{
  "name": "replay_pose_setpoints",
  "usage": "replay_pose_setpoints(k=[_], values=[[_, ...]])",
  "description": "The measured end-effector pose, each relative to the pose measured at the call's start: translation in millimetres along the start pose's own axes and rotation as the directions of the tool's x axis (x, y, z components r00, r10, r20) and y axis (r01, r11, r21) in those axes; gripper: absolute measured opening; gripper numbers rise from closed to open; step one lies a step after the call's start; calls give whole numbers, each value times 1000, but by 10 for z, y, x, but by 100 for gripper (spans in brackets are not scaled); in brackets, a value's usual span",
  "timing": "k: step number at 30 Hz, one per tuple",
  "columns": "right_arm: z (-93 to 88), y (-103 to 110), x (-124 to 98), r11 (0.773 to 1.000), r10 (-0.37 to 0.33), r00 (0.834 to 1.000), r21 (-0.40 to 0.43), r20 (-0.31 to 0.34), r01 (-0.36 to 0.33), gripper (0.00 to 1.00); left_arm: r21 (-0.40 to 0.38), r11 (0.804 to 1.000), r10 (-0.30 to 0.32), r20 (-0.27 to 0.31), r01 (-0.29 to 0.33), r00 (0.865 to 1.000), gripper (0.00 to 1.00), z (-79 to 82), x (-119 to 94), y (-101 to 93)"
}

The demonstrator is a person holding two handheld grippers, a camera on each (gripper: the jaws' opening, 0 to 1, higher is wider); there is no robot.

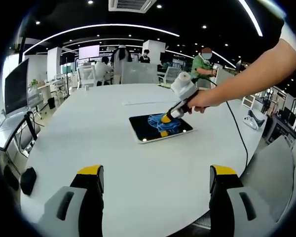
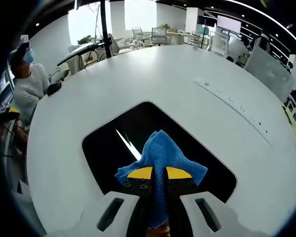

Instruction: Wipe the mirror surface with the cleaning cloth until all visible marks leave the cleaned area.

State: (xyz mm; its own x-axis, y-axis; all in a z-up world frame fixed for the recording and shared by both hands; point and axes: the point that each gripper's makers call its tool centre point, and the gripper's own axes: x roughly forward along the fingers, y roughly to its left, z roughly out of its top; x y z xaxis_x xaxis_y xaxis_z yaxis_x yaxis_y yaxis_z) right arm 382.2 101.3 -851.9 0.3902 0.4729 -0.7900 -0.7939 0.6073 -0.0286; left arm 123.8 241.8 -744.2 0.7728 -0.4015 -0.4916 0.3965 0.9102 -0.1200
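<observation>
Right gripper (image 2: 159, 173) has its yellow-tipped jaws pressed together on a fold of the blue cleaning cloth (image 2: 160, 150), which bunches up just ahead of the tips and rests on the dark mirror (image 2: 113, 143). From the left gripper view the same tool (image 1: 166, 118) comes down at a slant, held by a person's hand (image 1: 200, 101), its tip pressing the cloth (image 1: 163, 124) onto the middle of the mirror (image 1: 140, 126).

The mirror lies flat on the white table (image 2: 187, 79), extending ahead of the right gripper and to both sides of it; its near edge sits just below the jaw tips. Bare glass shows to the tool's left and far side, with a bright streak of reflected light beside the cloth. All round the mirror the table is open white surface.

Left gripper (image 1: 155, 177) hovers well back from the mirror, jaws spread wide, nothing between them.
</observation>
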Motion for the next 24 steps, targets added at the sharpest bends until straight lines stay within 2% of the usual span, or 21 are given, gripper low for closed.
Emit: replay_pose_setpoints(k=[9,24], values=[[-61,-16,-73,1000,-9,1000,10,-2,9,3,0,1000,-2,1,2,1000,90,4,8,-5],[-192,-194,-138,999,-31,999,28,-13,31,3,0,1000,-6,3,6,1000,90,6,13,-25]])
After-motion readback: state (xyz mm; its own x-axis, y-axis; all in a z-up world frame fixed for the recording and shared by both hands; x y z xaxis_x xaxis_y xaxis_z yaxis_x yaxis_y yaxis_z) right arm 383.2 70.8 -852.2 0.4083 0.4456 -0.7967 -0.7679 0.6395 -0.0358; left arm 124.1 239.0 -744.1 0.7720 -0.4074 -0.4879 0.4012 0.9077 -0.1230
